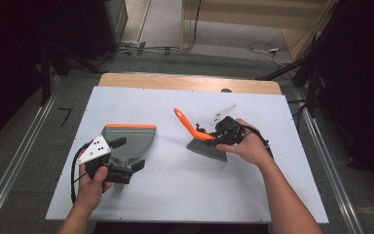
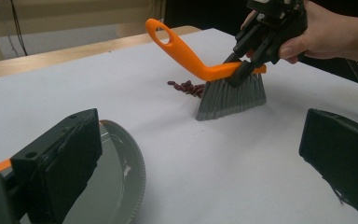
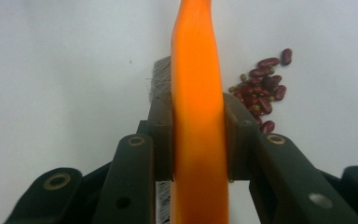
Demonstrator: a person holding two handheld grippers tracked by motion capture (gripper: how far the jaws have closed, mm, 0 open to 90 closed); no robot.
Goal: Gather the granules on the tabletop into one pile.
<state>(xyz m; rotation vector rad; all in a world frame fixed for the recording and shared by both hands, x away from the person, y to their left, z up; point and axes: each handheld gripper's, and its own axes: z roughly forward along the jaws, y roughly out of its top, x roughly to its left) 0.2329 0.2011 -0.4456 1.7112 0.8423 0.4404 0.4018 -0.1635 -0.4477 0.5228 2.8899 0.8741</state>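
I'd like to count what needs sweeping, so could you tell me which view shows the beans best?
The right gripper view: the beans lie close and sharp beside the brush. The left gripper view shows a small far pile; the high view barely resolves dark specks.

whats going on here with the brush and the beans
A person is sweeping up. The right gripper is clamped on the orange brush, its grey bristles on the white table beside a small pile of red beans. The left gripper is at the grey dustpan, some way off from the beans.
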